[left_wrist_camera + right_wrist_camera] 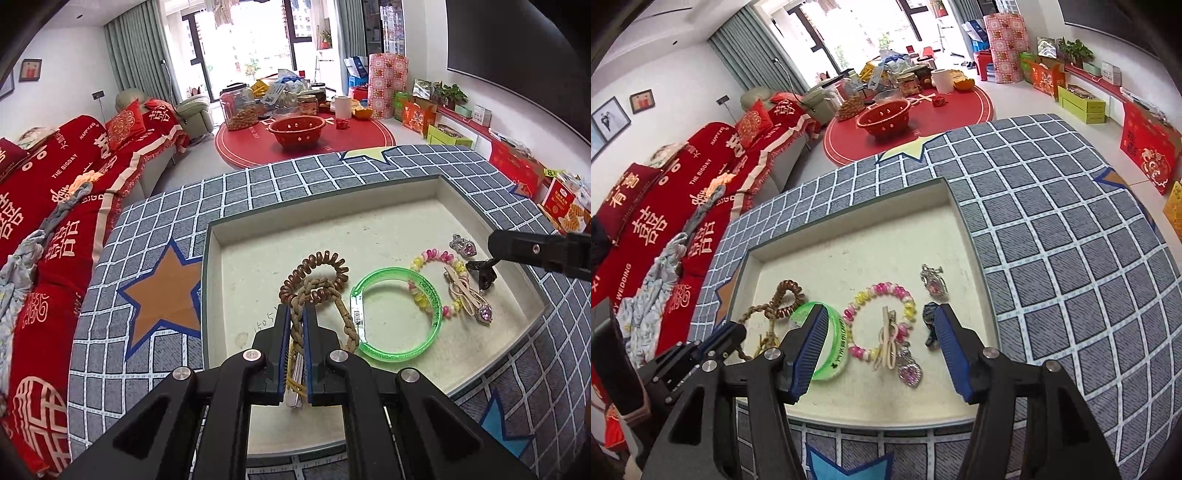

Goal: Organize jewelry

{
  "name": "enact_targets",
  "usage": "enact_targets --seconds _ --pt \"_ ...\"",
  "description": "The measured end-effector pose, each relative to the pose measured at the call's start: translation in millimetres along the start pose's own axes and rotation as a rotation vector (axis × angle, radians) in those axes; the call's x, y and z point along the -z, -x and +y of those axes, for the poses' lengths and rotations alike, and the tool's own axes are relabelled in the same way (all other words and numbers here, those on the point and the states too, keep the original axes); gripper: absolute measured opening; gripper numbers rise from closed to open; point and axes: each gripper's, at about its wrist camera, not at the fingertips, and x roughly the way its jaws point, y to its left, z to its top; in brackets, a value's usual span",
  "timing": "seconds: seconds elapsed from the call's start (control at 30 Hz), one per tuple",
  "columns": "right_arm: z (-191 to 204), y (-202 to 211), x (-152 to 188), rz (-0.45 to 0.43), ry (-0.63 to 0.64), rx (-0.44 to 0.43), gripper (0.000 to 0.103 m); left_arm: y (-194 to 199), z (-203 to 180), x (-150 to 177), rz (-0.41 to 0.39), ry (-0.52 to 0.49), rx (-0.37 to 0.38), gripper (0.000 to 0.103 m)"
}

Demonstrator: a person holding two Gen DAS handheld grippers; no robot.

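a shallow tray [216,280] sits on a checked tabletop [155,236]. the left claw [295,321] is clamped on a braided cord bracelet [345,314], whose lower end is hidden between the pads. the right claw [881,341] stands apart, empty, above a beaded bracelet [877,291]; a green bangle [834,360] is partly covered by its finger.

Red-draped sofa [55,192], bright window [243,40]

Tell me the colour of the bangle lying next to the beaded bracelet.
Translucent bright green bangle; clearest in the left wrist view.
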Motion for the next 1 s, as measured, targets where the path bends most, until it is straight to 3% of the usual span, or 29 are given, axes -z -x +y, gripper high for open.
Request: enact_targets --seconds 0.3,0.33,0.37,0.4,0.57,0.63,0.73,0.83,1.0 --pt "6 8 6 0.0 0.058 0.062 0.064 10 13 -3 -0.013 0.041 -0.001 0.02" --pt "7 9 6 -0.001 0.063 0.068 0.064 11 14 -3 -0.017 0.045 -0.003 0.048" --pt "8 10 6 -0.001 0.066 0.073 0.064 12 15 -3 -0.02 0.049 -0.003 0.084" --pt "9 11 7 -0.001 0.071 0.077 0.064 15 18 -3 -0.036 0.068 -0.01 0.103" --pt "13 14 10 -0.002 0.094 0.108 0.069 14 25 -3 -0.066 0.073 -0.026 0.103" --pt "15 14 11 0.004 0.103 0.117 0.081 12 26 -2 -0.065 0.073 -0.041 0.103" --pt "19 17 15 -0.002 0.125 0.138 0.082 12 27 4 -0.058 0.078 -0.047 0.103" --pt "22 20 20 -0.017 0.135 0.143 0.103 14 27 10 -0.055 0.079 -0.056 0.103" --pt "28 28 25 -0.052 0.158 0.139 0.103 23 26 20 -0.054 0.08 -0.065 0.103"
